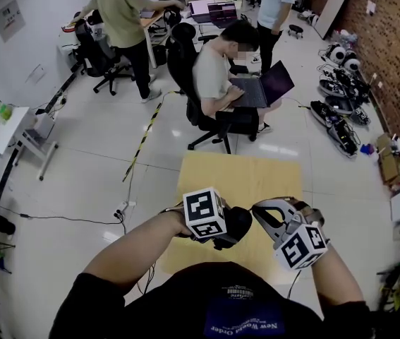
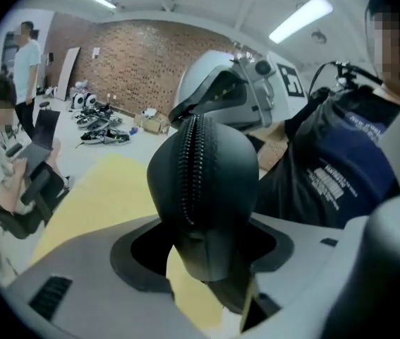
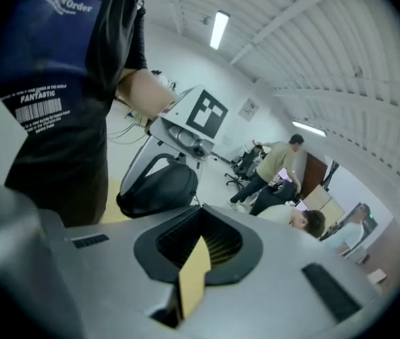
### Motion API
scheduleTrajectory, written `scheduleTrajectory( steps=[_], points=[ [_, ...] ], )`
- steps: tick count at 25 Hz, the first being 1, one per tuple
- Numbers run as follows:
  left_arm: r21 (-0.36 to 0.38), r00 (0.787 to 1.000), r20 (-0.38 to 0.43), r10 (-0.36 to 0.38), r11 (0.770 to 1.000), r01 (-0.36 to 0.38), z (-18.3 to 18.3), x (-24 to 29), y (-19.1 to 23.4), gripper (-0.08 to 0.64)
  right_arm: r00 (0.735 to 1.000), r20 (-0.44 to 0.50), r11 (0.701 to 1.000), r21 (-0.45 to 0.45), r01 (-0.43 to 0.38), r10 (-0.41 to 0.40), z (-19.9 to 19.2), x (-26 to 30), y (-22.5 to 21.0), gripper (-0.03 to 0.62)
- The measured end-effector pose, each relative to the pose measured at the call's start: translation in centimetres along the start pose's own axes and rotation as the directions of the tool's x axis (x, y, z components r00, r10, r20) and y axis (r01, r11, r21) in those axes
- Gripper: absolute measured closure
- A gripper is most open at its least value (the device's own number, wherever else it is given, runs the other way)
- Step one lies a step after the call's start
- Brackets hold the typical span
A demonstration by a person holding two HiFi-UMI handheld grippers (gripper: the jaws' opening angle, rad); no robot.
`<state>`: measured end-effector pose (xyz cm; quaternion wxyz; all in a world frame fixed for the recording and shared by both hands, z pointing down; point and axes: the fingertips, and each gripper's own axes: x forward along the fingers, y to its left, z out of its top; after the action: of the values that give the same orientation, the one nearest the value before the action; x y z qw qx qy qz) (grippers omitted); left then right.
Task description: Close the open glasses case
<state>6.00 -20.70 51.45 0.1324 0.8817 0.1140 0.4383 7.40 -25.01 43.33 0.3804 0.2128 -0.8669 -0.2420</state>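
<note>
Glasses case (image 1: 238,221), black with a zip seam, is off the table and clamped in the left gripper (image 1: 229,230), whose jaws stand about half apart with the pads pressing its two sides. In the left gripper view the case's rounded end rises between the jaws and the zip (image 2: 189,168) runs up its middle with its teeth meeting along the stretch that shows; the rest of the seam cannot be made out. The right gripper (image 1: 262,212) sits just right of the case, its jaws together with nothing between them, only a sliver of yellow showing through the gap. Both grippers hover over the near part of the yellow table (image 1: 242,175).
</note>
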Motion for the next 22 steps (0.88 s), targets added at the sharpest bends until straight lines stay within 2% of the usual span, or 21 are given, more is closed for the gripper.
scheduleTrajectory(
  steps=[1, 2, 3, 6, 7, 8, 9, 12, 13, 15, 16, 17, 18, 20, 21, 22],
  points=[
    [0.037, 0.995, -0.082, 0.057, 0.998, -0.054, -1.0, -0.1, 0.5, 0.284, 0.999, -0.032, 0.999, -0.04, -0.019, 0.018, -0.1, 0.2, 0.6, 0.603],
    [0.083, 0.978, -0.171, 0.116, 0.991, -0.103, -2.1, -0.1, 1.0, 0.284, 0.997, -0.065, 0.995, -0.086, -0.041, 0.036, -0.2, 0.5, 1.4, 0.603],
    [0.131, 0.953, -0.254, 0.164, 0.982, -0.134, -3.2, 0.0, 1.3, 0.284, 0.994, -0.091, 0.99, -0.127, -0.064, 0.053, -0.1, 0.8, 2.3, 0.604],
    [0.233, 0.88, -0.424, 0.215, 0.965, -0.123, -5.2, 1.5, 1.2, 0.287, 0.99, -0.101, 0.976, -0.181, -0.118, 0.101, 1.2, 1.9, 4.0, 0.603],
    [0.251, 0.867, -0.45, 0.214, 0.962, -0.108, -5.4, 2.2, 1.0, 0.287, 0.989, -0.096, 0.975, -0.183, -0.128, 0.112, 1.5, 2.2, 4.3, 0.603],
    [0.262, 0.864, -0.457, 0.21, 0.961, -0.095, -5.4, 2.8, 0.8, 0.287, 0.989, -0.087, 0.975, -0.175, -0.134, 0.12, 1.8, 2.4, 4.4, 0.602],
    [0.263, 0.873, -0.445, 0.201, 0.961, -0.087, -5.2, 3.1, 0.7, 0.287, 0.99, -0.071, 0.979, -0.155, -0.132, 0.122, 2.0, 2.5, 4.3, 0.599],
    [0.235, 0.917, -0.357, 0.18, 0.967, -0.099, -4.1, 2.7, 0.3, 0.287, 0.996, 0.0, 0.995, -0.032, -0.093, 0.093, 2.2, 2.0, 3.5, 0.6],
    [0.234, 0.918, -0.349, 0.187, 0.966, -0.108, -4.1, 2.3, 0.4, 0.287, 0.996, 0.014, 0.997, -0.007, -0.083, 0.083, 2.3, 1.9, 3.3, 0.6],
    [0.252, 0.907, -0.366, 0.207, 0.961, -0.118, -4.4, 2.0, 0.7, 0.287, 0.996, 0.025, 0.997, 0.001, -0.08, 0.08, 2.6, 2.2, 3.3, 0.6],
    [0.254, 0.907, -0.367, 0.205, 0.961, -0.114, -4.5, 2.1, 0.7, 0.287, 0.996, 0.029, 0.997, 0.001, -0.08, 0.08, 2.8, 2.4, 3.4, 0.6],
    [0.24, 0.917, -0.35, 0.19, 0.965, -0.108, -4.4, 2.3, 0.7, 0.287, 0.997, 0.036, 0.997, 0.01, -0.075, 0.074, 2.9, 2.6, 3.3, 0.6],
    [0.207, 0.936, -0.311, 0.164, 0.973, -0.101, -4.1, 2.4, 0.7, 0.287, 0.997, 0.048, 0.998, 0.037, -0.06, 0.059, 2.8, 2.6, 3.0, 0.599],
    [0.09, 0.985, -0.156, 0.079, 0.994, -0.066, -3.3, 2.2, 0.6, 0.287, 0.995, 0.1, 0.986, 0.169, -0.019, 0.002, 1.8, 2.2, 1.6, 0.588],
    [0.016, 0.998, -0.049, 0.03, 0.999, -0.029, -2.7, 2.0, 0.7, 0.287, 0.99, 0.138, 0.964, 0.267, -0.005, -0.033, 1.0, 1.8, 0.8, 0.581],
    [-0.061, 0.998, 0.064, -0.012, 0.998, 0.016, -2.3, 1.6, 0.8, 0.287, 0.982, 0.176, 0.927, 0.376, 0.0, -0.071, 0.0, 1.2, -0.1, 0.53]
  ],
)
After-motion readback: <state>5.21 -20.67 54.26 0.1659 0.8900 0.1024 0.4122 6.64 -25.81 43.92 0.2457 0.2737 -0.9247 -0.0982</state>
